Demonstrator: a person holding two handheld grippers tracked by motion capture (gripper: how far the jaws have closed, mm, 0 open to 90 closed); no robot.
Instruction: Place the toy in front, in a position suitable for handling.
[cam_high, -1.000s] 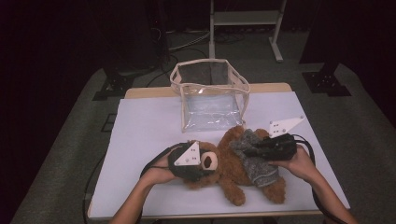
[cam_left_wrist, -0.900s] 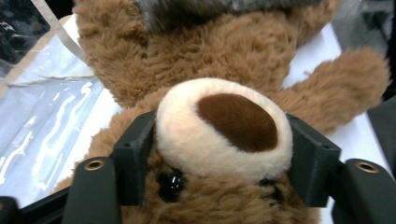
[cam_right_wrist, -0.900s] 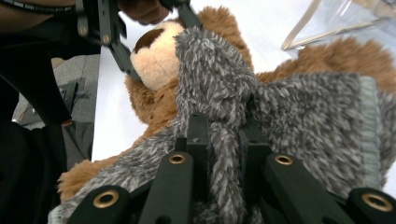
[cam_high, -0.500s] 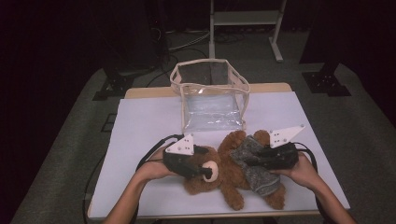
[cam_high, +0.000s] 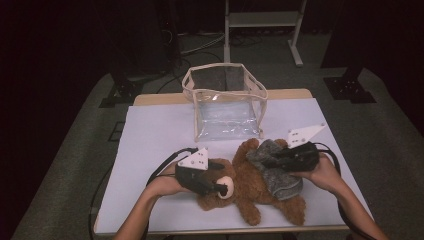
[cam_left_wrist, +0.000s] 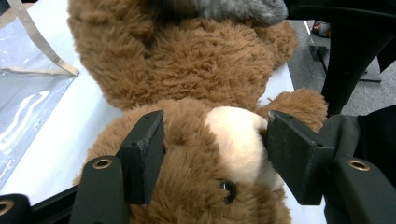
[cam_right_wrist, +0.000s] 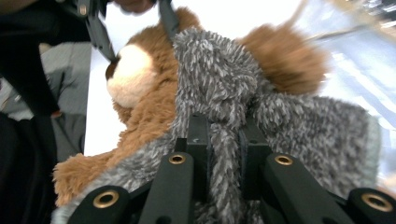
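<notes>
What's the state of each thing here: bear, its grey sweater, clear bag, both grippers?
Teddy bear: lying on the table, head held.
Grey sweater: partly on the bear, bunched, pinched.
Clear bag: upright, top open, apart from the bear.
Left gripper: jaws closed on the bear's head.
Right gripper: shut on a fold of the sweater.

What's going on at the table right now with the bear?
A person works on a brown plush teddy bear lying on the white table. The left gripper clamps the bear's head, while the right gripper pinches a fold of its grey fuzzy knit sweater. A clear plastic bag stands open behind.
</notes>
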